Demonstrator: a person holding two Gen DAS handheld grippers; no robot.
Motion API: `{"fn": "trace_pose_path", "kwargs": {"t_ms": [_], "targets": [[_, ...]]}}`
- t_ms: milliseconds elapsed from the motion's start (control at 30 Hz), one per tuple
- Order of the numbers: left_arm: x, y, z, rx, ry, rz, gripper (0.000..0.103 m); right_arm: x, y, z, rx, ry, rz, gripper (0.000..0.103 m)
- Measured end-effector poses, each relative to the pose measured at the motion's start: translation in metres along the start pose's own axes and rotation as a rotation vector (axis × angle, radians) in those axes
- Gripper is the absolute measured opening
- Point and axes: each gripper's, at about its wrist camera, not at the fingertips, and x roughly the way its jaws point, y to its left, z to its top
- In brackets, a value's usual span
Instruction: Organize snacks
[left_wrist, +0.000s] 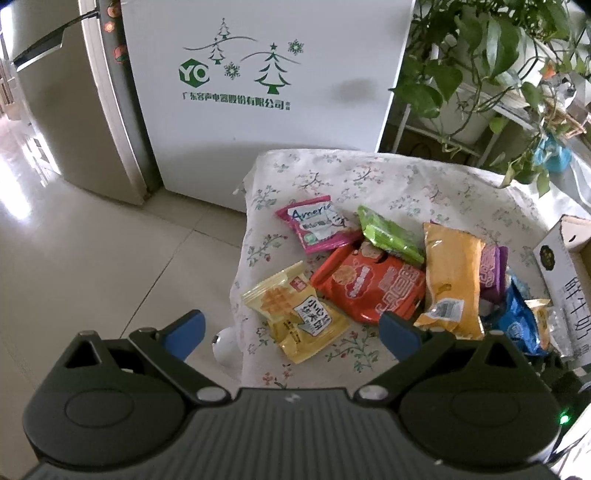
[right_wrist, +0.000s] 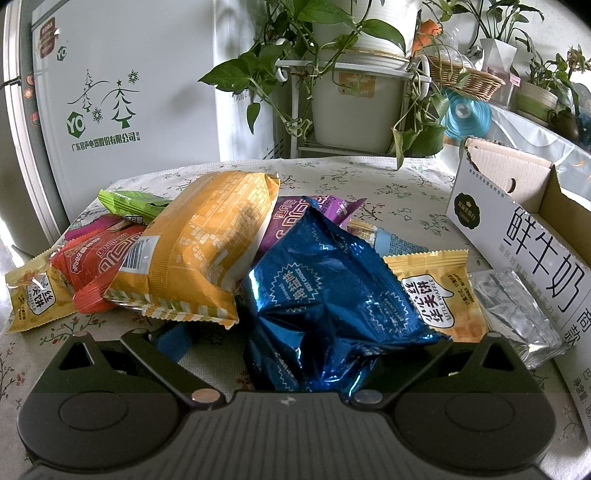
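Note:
Snack packets lie in a heap on a floral-cloth table (left_wrist: 388, 177): a pink one (left_wrist: 317, 223), a green one (left_wrist: 391, 234), a red one (left_wrist: 369, 284), a tall orange one (left_wrist: 450, 280), a purple one (left_wrist: 493, 269), a blue foil one (left_wrist: 517, 321) and a yellow waffle one (left_wrist: 299, 317). My left gripper (left_wrist: 291, 328) is open above the yellow waffle packet, holding nothing. My right gripper (right_wrist: 306, 339) is open around the blue foil packet (right_wrist: 325, 280), whose crumpled end lies between the jaws. The right fingertips are mostly hidden.
An open white milk carton box (right_wrist: 524, 221) stands at the table's right. A silver packet (right_wrist: 517, 310) and a second yellow waffle packet (right_wrist: 436, 288) lie beside it. A white fridge (left_wrist: 266, 92) and potted plants (right_wrist: 354, 74) stand behind. Tiled floor (left_wrist: 92, 240) lies left.

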Motion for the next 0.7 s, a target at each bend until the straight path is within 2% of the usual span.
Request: {"fn": "trace_pose_path", "kwargs": {"t_ms": [700], "targets": [[0.007,-0.022,-0.004,0.056,0.026,-0.021,0.1,-0.006,0.003,-0.006,-0.006,0.01,0.006,0.103]]}}
